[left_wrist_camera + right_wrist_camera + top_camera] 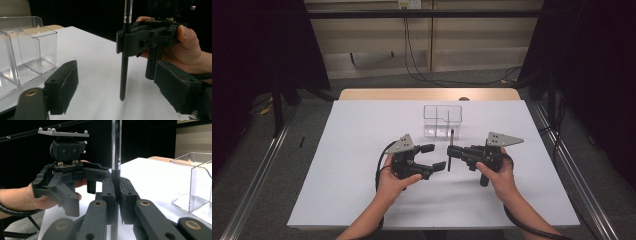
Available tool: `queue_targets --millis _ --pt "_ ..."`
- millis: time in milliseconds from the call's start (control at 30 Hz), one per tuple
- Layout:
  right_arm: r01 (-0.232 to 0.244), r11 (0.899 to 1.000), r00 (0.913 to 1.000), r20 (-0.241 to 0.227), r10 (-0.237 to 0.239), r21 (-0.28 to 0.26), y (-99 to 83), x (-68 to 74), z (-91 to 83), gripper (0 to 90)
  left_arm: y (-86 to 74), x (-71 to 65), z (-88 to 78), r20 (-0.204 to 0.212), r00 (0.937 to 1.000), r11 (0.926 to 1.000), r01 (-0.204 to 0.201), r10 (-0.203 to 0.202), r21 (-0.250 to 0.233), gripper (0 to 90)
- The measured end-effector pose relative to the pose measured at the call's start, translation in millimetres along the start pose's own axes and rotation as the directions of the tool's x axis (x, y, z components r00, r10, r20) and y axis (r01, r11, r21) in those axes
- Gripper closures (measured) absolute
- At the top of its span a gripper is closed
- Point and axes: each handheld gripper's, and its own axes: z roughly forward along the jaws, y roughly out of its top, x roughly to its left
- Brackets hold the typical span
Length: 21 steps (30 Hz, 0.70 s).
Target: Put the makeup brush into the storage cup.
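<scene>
A thin black pen stands upright over the white table, its tip close to the surface. My right gripper is shut on its middle. In the right gripper view the pads press the pen from both sides at my right gripper. My left gripper is open just left of the pen. In the left gripper view its jaws stand wide apart at my left gripper, and the pen hangs beyond them, untouched, in the right gripper.
A clear plastic box with several compartments stands on the table just behind the grippers, open at the top; it appears as the clear box and the clear box. The left gripper faces the right one. Dark curtains flank the table.
</scene>
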Motion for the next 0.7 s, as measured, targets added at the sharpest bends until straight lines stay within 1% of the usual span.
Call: queue_targets --millis 133,200,300,367,467,600,700 --pt "0.005 1.0 1.0 0.002 -0.005 -0.003 1.0 -0.2 -0.6 84.4 0.1 0.5 0.4 0.006 1.0 1.0 -0.004 0.004 -0.001 12.8" --pt "0.008 1.0 1.0 0.004 -0.008 -0.004 1.4 -0.2 -0.9 84.3 0.4 0.8 -0.5 0.004 1.0 0.9999 -0.006 0.006 -0.01 11.1" --pt "0.011 1.0 0.9999 0.004 -0.011 -0.003 1.9 -0.3 -1.4 84.4 1.3 1.1 -1.8 0.007 0.9997 0.9996 -0.024 0.024 -0.013 7.5" --pt "0.016 1.0 0.9998 0.008 -0.016 -0.002 2.4 -0.5 -1.8 84.4 2.2 1.5 -2.8 0.006 0.9998 0.9997 -0.016 0.016 -0.019 6.5" --pt "0.02 1.0 0.9997 0.014 -0.02 -0.004 3.2 -0.9 -3.1 84.4 2.8 3.3 -4.7 0.014 0.9999 0.9995 -0.002 0.003 -0.031 4.2" --pt "0.023 1.0 0.9995 0.021 -0.023 -0.008 4.4 -2.2 -4.8 84.3 2.3 6.1 -8.9 0.011 0.9998 0.9992 -0.018 0.018 -0.036 2.0" --pt "0.024 1.0 0.9994 0.025 -0.024 -0.007 5.1 -4.4 -5.8 84.3 1.6 7.2 -11.6 0.014 0.9989 0.9984 -0.045 0.046 -0.035 1.0"
